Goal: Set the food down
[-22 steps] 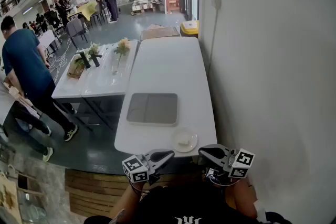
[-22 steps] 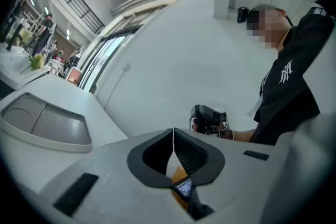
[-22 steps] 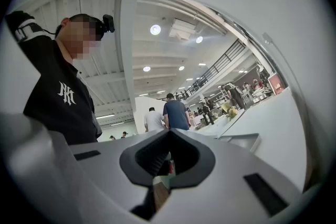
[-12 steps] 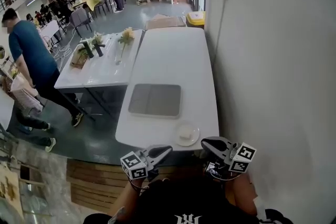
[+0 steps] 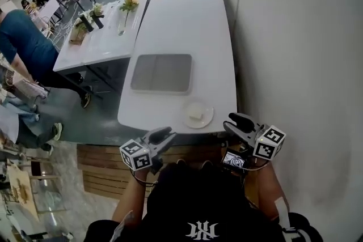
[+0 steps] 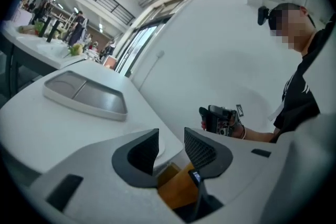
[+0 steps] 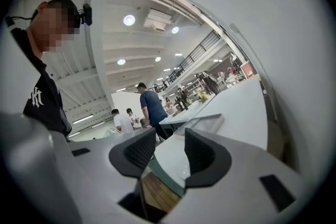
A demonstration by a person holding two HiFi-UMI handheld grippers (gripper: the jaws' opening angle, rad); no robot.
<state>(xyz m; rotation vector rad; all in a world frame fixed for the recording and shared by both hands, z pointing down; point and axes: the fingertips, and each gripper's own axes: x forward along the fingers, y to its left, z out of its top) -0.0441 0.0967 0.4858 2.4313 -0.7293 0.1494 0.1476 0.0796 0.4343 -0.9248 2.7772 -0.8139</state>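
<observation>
Left hand-held gripper (image 5: pixel 164 134): jaws apart, nothing between them, held just short of the bench's (image 5: pixel 187 20) near edge. Right hand-held gripper (image 5: pixel 233 120): likewise released, empty. Food (image 5: pixel 195 114) lies on a small white plate (image 5: pixel 209 120) near that edge. Grey tray (image 5: pixel 161 72) sits beyond it.

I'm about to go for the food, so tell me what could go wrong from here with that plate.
The plate sits close to the near edge of the table, so a clumsy approach by the open right gripper might knock it off. The piece of food seems to lie loose on it and could slide if the plate tips. The wall is tight on the right, leaving little room to swing.
</observation>
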